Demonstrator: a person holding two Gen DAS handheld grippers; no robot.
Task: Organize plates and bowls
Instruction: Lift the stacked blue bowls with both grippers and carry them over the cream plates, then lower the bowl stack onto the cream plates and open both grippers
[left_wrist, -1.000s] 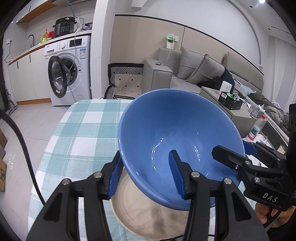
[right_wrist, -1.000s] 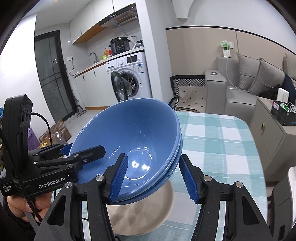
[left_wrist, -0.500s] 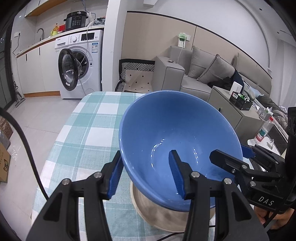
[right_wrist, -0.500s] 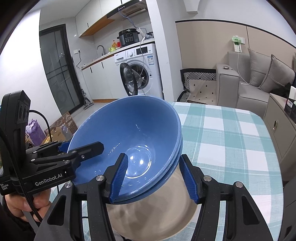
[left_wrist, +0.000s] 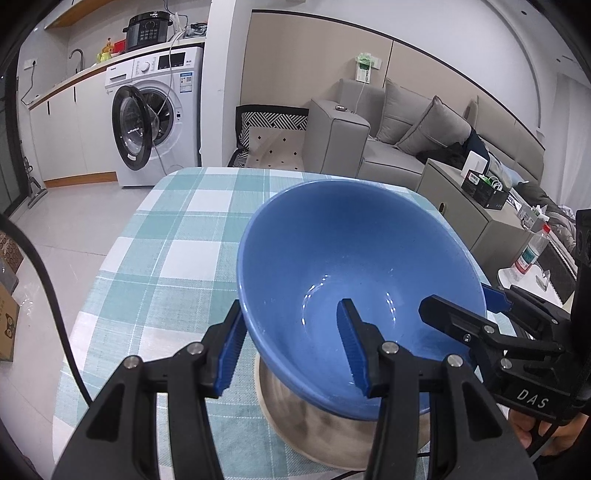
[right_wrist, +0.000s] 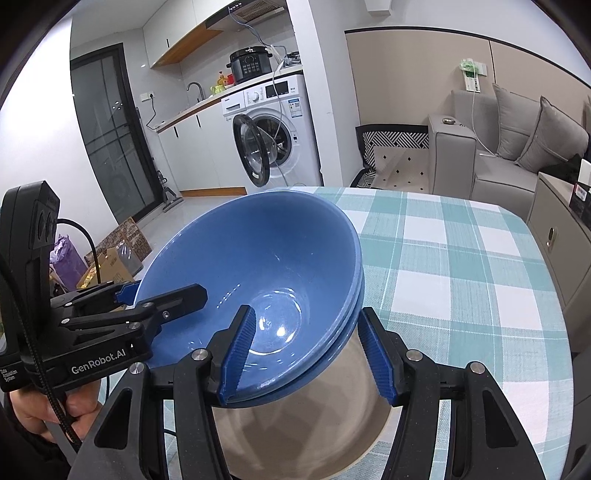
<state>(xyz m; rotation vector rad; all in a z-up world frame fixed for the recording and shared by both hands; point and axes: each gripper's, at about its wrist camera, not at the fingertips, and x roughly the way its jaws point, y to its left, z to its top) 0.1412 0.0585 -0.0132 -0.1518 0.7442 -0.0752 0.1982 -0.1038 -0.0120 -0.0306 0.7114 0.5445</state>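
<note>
Two nested blue bowls (left_wrist: 354, 266) (right_wrist: 258, 266) hang tilted just above a beige plate (left_wrist: 314, 432) (right_wrist: 306, 424) on the checked tablecloth. My left gripper (left_wrist: 291, 347) is shut on the bowls' near-left rim, one finger inside and one outside. My right gripper (right_wrist: 310, 350) is shut on the opposite rim the same way. Each gripper shows in the other's view, the right one (left_wrist: 480, 325) and the left one (right_wrist: 147, 306). The plate is partly hidden by the bowls.
The teal checked table (left_wrist: 177, 236) (right_wrist: 461, 266) stretches ahead. Beyond it are a washing machine (left_wrist: 155, 114) with its door open, a grey sofa (left_wrist: 399, 140) and a side cabinet (left_wrist: 469, 214). Cardboard boxes (right_wrist: 114, 254) lie on the floor.
Both grippers have lowered the bowls and carried them over the beige plate; the bowls now sit closer to the plate and less tilted toward the cameras.
</note>
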